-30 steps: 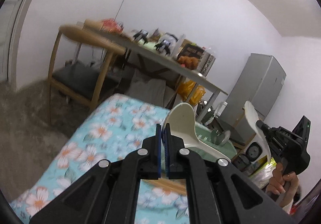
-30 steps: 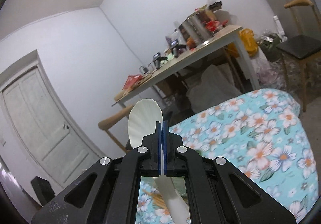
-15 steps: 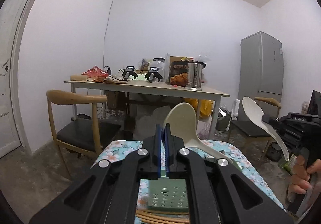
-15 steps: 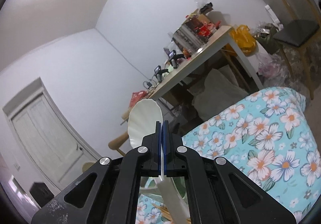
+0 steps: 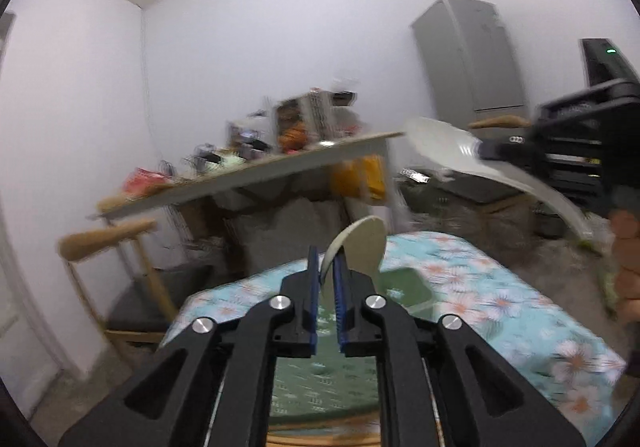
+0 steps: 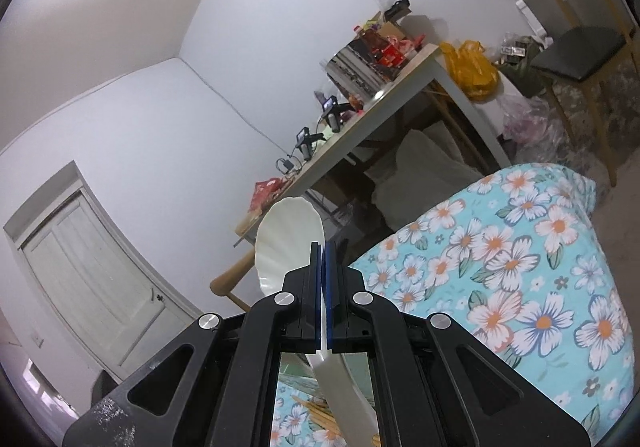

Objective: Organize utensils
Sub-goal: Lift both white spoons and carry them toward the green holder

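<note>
left hand-held gripper [image 5: 327,279]: jaws opening, beige spoon [image 5: 360,247] loose between them, above green tray [image 5: 404,283] on floral bench [image 5: 500,303] | right hand-held gripper [image 6: 322,287]: clamped on white spoon [image 6: 286,239], aloft, far right | progress: neither spoon visibly stowed; left release starting, right spoon still to place

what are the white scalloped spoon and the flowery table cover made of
White scalloped spoon: looks like plastic or melamine, with a smooth, slightly glossy, moulded fluted edge; ceramic is possible. Flowery table cover: looks like thin printed cloth, matt and draping over the table's edge.
</note>
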The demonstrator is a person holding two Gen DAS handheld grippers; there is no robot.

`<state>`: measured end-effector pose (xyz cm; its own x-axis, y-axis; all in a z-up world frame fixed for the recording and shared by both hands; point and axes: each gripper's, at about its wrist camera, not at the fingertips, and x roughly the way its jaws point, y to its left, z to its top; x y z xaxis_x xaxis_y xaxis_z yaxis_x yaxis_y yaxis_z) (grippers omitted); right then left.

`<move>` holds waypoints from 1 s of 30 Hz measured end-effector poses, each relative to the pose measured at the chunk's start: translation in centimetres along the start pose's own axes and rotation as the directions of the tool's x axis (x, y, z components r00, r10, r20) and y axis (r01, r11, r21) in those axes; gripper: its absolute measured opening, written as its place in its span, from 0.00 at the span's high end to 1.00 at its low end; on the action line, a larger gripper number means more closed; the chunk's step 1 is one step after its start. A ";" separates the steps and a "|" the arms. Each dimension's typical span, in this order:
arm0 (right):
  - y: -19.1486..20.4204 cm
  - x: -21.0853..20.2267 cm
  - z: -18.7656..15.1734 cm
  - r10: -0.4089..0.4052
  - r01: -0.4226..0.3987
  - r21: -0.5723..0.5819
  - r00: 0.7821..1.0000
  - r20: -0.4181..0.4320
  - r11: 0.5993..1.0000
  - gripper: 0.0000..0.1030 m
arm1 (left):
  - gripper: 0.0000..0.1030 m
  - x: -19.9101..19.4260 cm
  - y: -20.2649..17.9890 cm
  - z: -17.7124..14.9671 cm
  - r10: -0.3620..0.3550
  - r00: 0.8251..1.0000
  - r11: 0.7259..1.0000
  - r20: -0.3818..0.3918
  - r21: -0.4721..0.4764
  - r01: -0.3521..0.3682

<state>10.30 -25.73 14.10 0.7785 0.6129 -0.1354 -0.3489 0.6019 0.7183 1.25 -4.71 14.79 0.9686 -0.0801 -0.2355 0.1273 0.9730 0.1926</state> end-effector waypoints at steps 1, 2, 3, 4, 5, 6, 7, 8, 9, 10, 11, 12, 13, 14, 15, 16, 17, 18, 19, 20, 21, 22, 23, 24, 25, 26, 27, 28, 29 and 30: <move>0.1 0.1 -0.1 0.001 -0.001 -0.002 1.000 -0.004 1.000 1.00 | 0.79 0.1 0.2 -0.2 -0.033 0.999 0.999 -0.011 -0.021 0.033; 0.2 0.2 -0.2 0.002 -0.002 -0.004 1.000 -0.009 1.000 1.00 | 0.73 0.1 0.4 -0.4 -0.050 0.998 0.998 -0.023 -0.039 0.049; 0.3 0.4 -0.3 0.005 -0.005 -0.004 1.000 -0.014 1.000 1.00 | 0.66 0.0 0.9 -0.7 -0.063 0.997 0.996 -0.032 -0.068 0.061; 0.3 0.5 -0.4 0.009 -0.009 -0.001 1.000 -0.018 1.000 1.00 | 0.66 -0.1 1.3 -1.2 -0.059 0.997 0.993 -0.046 -0.101 0.054; 0.3 0.6 -0.5 0.018 -0.017 0.006 1.000 -0.023 1.000 1.00 | 0.65 -0.1 1.5 -1.7 -0.063 0.996 0.990 -0.066 -0.134 0.054; 0.2 0.9 -0.6 0.041 -0.041 0.023 0.999 -0.034 0.999 1.00 | 0.65 -0.1 1.8 -2.1 -0.078 0.993 0.985 -0.085 -0.164 0.063; 0.2 1.1 -0.7 0.056 -0.055 0.038 0.998 -0.040 0.998 1.00 | 0.65 -0.3 2.5 -2.9 -0.092 0.990 0.976 -0.106 -0.207 0.068; 0.2 1.2 -0.8 0.062 -0.060 0.044 0.997 -0.042 0.997 1.00 | 0.65 -0.6 2.7 -3.4 -0.094 0.989 0.970 -0.116 -0.232 0.065; 0.3 1.4 -0.9 0.065 -0.063 0.047 0.997 -0.043 0.997 1.00 | 0.65 -0.8 3.0 -3.8 -0.098 0.988 0.967 -0.122 -0.246 0.065; 0.4 1.6 -0.9 0.062 -0.060 0.049 0.997 -0.042 0.997 1.00 | 0.65 -1.0 3.5 -4.0 -0.104 0.987 0.962 -0.126 -0.264 0.068; 0.4 1.8 -1.0 0.066 -0.063 0.056 0.997 -0.041 0.996 1.00 | 0.65 -1.1 3.9 -4.0 -0.105 0.987 0.960 -0.124 -0.272 0.067; 0.3 1.9 -1.0 0.077 -0.075 0.069 0.996 -0.041 0.995 1.00 | 0.65 -1.4 4.2 -4.2 -0.097 0.988 0.960 -0.120 -0.275 0.061; 0.2 2.4 -1.0 0.104 -0.100 0.097 0.994 -0.042 0.990 1.00 | 0.65 -1.6 4.7 -4.4 -0.082 0.990 0.960 -0.117 -0.274 0.048; 0.0 2.9 -1.0 0.133 -0.126 0.124 0.990 -0.048 0.984 1.00 | 0.65 -1.7 5.0 -4.5 -0.075 0.990 0.960 -0.119 -0.278 0.039; -0.1 3.5 -1.0 0.159 -0.149 0.145 0.985 -0.060 0.978 1.00 | 0.65 -1.8 5.4 -4.7 -0.075 0.989 0.958 -0.124 -0.286 0.036; -0.2 4.1 -1.0 0.177 -0.164 0.160 0.982 -0.070 0.973 1.00 | 0.65 -1.8 6.1 -4.9 -0.084 0.988 0.951 -0.128 -0.307 0.041; -0.4 4.9 -1.0 0.200 -0.182 0.183 0.976 -0.086 0.966 1.00 | 0.65 -1.8 6.6 -4.9 -0.090 0.987 0.946 -0.131 -0.321 0.044; -0.5 5.7 -1.0 0.223 -0.199 0.204 0.970 -0.099 0.958 1.00 | 0.65 -2.0 7.2 -5.1 -0.092 0.987 0.941 -0.134 -0.335 0.042; -0.5 6.2 -0.9 0.237 -0.211 0.218 0.966 -0.104 0.953 1.00 | 0.66 -2.0 7.8 -5.3 -0.097 0.985 0.934 -0.141 -0.354 0.041; -0.4 6.9 -0.8 0.253 -0.223 0.229 0.961 -0.113 0.948 1.00 | 0.66 -1.9 8.2 -5.3 -0.103 0.984 0.929 -0.146 -0.367 0.042; -0.3 7.5 -0.7 0.264 -0.232 0.235 0.958 -0.115 0.944 1.00 | 0.66 -1.9 8.7 -5.5 -0.111 0.982 0.922 -0.150 -0.385 0.045; -0.1 7.8 -0.7 0.272 -0.239 0.237 0.955 -0.115 0.942 1.00 | 0.66 -1.8 9.1 -5.6 -0.117 0.981 0.919 -0.155 -0.392 0.048; 0.0 8.3 -0.6 0.275 -0.242 0.238 0.955 -0.116 0.941 1.00 | 0.66 -1.8 9.3 -5.8 -0.115 0.980 0.919 -0.160 -0.392 0.044; 0.2 8.6 -0.6 0.272 -0.239 0.238 0.955 -0.116 0.941 1.00 | 0.66 -1.9 9.6 -6.0 -0.111 0.980 0.919 -0.163 -0.393 0.039; 0.2 8.7 -0.6 0.272 -0.239 0.238 0.955 -0.117 0.941 1.00 | 0.66 -1.9 9.8 -6.2 -0.112 0.980 0.918 -0.165 -0.395 0.039; 0.3 8.9 -0.7 0.268 -0.235 0.235 0.956 -0.119 0.943 1.00 | 0.65 -1.8 10.2 -6.2 -0.115 0.979 0.915 -0.168 -0.401 0.039; 0.4 8.9 -0.8 0.260 -0.228 0.225 0.958 -0.124 0.947 1.00 | 0.66 -1.9 10.4 -6.3 -0.116 0.979 0.912 -0.167 -0.409 0.038; 0.5 8.9 -1.0 0.250 -0.219 0.212 0.960 -0.128 0.952 1.00 | 0.66 -1.9 10.7 -6.4 -0.116 0.979 0.908 -0.165 -0.417 0.037; 0.6 8.9 -1.0 0.240 -0.210 0.204 0.962 -0.134 0.956 1.00 | 0.66 -1.9 11.0 -6.4 -0.130 0.979 0.900 -0.158 -0.433 0.050; 0.7 8.6 -1.1 0.233 -0.204 0.200 0.963 -0.136 0.958 1.00 | 0.66 -2.0 11.2 -6.2 -0.164 0.976 0.890 -0.141 -0.448 0.085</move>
<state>16.24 -19.47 12.66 0.5976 0.7999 -0.0558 -0.3885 0.3497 0.8525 -0.58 7.72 11.51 0.8947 -0.2076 -0.3956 0.1000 0.9561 -0.2756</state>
